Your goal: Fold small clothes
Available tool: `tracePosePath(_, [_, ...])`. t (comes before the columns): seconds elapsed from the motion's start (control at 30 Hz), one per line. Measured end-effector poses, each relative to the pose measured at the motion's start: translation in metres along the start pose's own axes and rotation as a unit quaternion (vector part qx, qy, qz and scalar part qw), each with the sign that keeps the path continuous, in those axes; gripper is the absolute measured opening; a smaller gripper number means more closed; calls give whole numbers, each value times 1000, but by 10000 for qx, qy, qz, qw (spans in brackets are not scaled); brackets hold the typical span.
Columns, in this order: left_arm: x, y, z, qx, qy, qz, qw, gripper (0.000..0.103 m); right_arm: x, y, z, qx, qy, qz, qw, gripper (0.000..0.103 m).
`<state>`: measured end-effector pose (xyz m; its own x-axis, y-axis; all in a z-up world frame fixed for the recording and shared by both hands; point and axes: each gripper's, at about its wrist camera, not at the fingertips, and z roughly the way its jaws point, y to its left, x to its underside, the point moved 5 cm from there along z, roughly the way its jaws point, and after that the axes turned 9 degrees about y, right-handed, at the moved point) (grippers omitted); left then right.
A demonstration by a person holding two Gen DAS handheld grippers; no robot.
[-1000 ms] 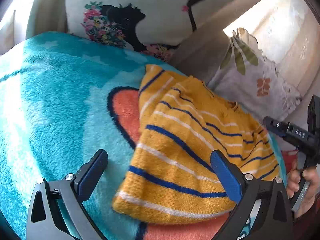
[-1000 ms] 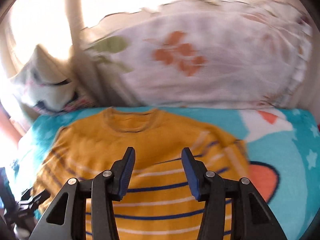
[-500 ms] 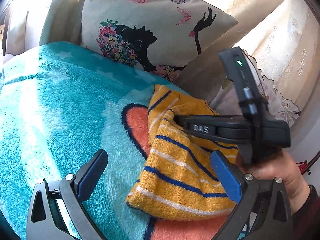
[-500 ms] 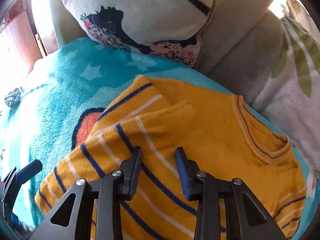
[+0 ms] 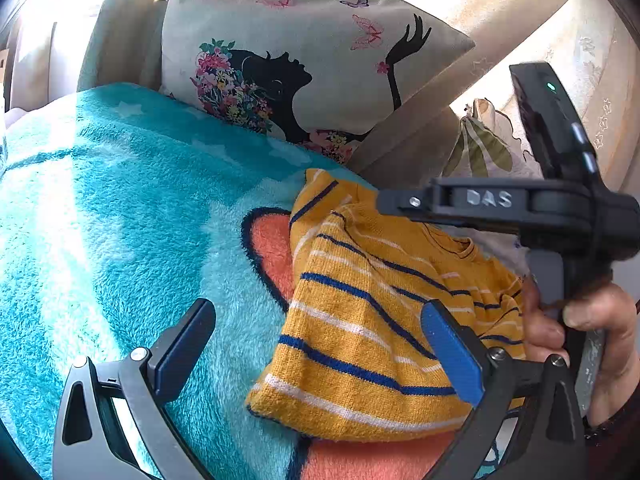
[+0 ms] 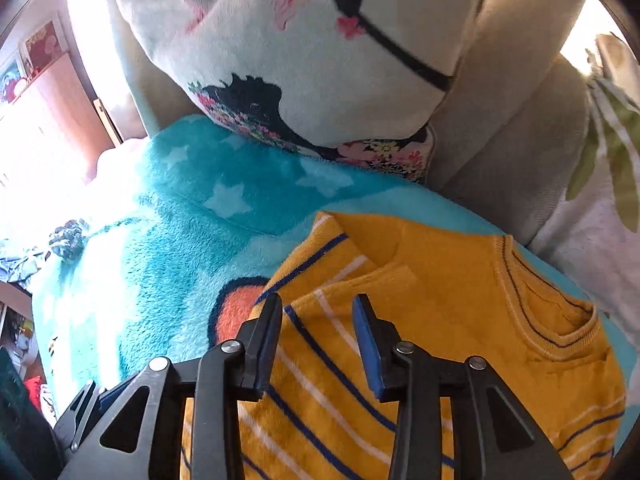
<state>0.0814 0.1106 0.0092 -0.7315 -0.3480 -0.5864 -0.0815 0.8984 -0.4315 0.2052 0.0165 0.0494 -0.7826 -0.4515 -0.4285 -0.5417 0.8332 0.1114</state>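
The sweater (image 6: pixel 420 320), yellow with blue and white stripes, is lying partly folded on the teal blanket (image 5: pixel 120 220), a sleeve turned in over its body. The right gripper (image 6: pixel 318 340) is hovering over the sleeve fold with a gap between its jaws, which have just been opening, pinching nothing. The left gripper (image 5: pixel 320 344) is spread wide at the sweater's 7 o'clock corner, empty. A cushion (image 5: pixel 300 60) is leaning at 12 o'clock behind the sweater.
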Motion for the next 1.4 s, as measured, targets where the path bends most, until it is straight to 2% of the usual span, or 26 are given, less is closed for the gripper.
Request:
tracePosePath(0.13, [-1,0,0,-22,-6,-7,10000,102,32,-26,-20,215,37,248,9995,45])
tracePosePath(0.3, [0,-1,1,-81,-24,49,10000,102,98,-88,-46,347,4,1004,9943,45])
tracePosePath(0.37, [1,-1,1,-118,-26,58,9999,102,124,-118,-53,348,-20,1465,9886,45])
tracePosePath(0.47, [1,-1,1,-158,-31,85,9998,102,160,-162,-69,22,-270,2201,9751,44])
tracePosePath(0.6, [2,-1,2,-186,-4,76,9998,102,204,-210,-91,298,-468,2891,9557,45])
tracePosePath(0.67, [2,-1,2,-177,21,64,9998,102,224,-229,-106,159,-634,3192,9454,45])
tracePosePath(0.77, [1,2,4,-111,99,-6,9999,102,245,-233,-130,-16,-920,3349,9377,46])
tracePosePath(0.87, [0,7,10,67,309,-146,9994,102,265,-224,-153,42,-1106,3225,9401,58])
tracePosePath(0.9, [-1,10,12,150,400,-237,9988,102,270,-220,-157,-43,-1139,3204,9404,59])
tracePosePath(0.97, [0,18,9,226,593,-510,9967,102,278,-213,-160,-274,-1188,3216,9390,60])
tracePosePath(1.07, [9,25,-12,695,658,-922,9911,102,284,-205,-155,-681,-1240,3288,9338,65])
tracePosePath(1.23, [23,24,-24,1104,954,-1099,9832,102,295,-203,-135,-1555,-1265,3623,9102,67])
tracePosePath(1.33, [26,24,-9,1034,1184,-1152,9808,102,298,-204,-129,-1680,-1339,3711,9034,67])
tracePosePath(1.4, [23,18,-5,945,1124,-1029,9838,102,297,-205,-126,-1638,-1366,3730,9030,67])
